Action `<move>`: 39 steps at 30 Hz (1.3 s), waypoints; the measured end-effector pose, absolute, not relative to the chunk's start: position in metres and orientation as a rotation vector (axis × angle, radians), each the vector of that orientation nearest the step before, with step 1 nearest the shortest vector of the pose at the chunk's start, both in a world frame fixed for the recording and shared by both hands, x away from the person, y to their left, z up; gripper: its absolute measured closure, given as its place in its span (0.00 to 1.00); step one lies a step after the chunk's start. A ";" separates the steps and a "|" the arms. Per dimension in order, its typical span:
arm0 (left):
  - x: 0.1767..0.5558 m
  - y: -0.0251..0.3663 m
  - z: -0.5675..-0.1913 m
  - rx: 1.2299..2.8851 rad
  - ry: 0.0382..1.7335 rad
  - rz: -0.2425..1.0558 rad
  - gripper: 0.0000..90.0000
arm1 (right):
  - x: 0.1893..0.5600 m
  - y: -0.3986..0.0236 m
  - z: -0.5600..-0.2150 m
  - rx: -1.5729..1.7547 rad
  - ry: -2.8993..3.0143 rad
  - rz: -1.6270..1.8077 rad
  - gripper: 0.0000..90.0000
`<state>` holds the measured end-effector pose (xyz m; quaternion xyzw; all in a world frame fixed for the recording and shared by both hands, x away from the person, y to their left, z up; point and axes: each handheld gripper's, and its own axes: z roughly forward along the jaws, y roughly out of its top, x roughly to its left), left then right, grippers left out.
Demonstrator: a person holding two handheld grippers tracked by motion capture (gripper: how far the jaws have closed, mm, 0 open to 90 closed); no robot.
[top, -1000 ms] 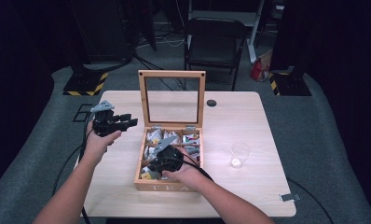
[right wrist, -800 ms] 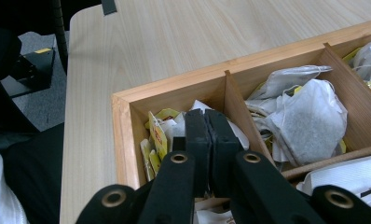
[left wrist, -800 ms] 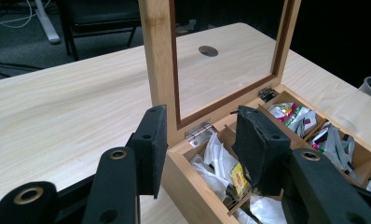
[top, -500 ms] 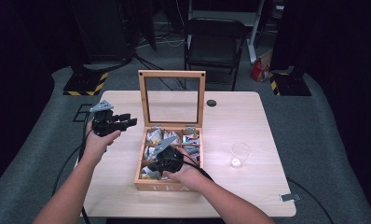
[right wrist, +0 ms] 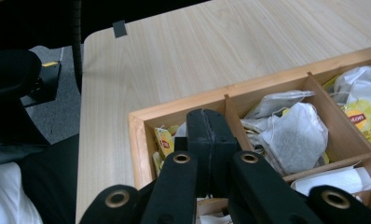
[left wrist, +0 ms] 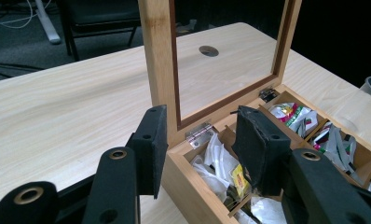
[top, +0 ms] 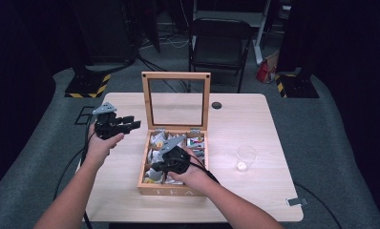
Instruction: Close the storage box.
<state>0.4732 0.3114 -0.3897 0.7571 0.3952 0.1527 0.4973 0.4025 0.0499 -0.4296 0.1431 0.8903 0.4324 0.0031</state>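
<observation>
Since the earlier frame little has shifted: both hands sit where they were, and the right gripper's (top: 165, 168) jaws have just been closing, now pressed flat together in the right gripper view, down in the lower left compartment of the tea box (top: 147, 181); whether a tea bag (right wrist: 164, 140) is pinched between them I cannot tell. At the centre of the high view stands a pale wooden table (top: 255, 124) on grey carpet, a black folding chair (top: 219, 40) at the top and dark stands at the upper left and right. A clear cup (top: 246, 158) sits right of the box. The glass lid (top: 176, 100) stands upright. At the left, the left gripper (top: 131, 122) is raised level and points right toward the box, its 2 jaws partly apart with nothing between them. The right forearm reaches up from the bottom edge, hand tipped down into the box.
</observation>
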 end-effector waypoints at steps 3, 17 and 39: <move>0.473 0.311 -0.389 1.834 0.955 0.373 0.60 | 0.401 0.049 -0.423 0.432 2.791 1.359 1.00; 0.473 0.311 -0.389 1.836 0.953 0.375 0.60 | 0.404 0.041 -0.398 0.450 2.760 1.408 1.00; 0.473 0.313 -0.386 1.833 0.951 0.374 0.60 | 0.404 0.034 -0.361 0.432 2.712 1.452 1.00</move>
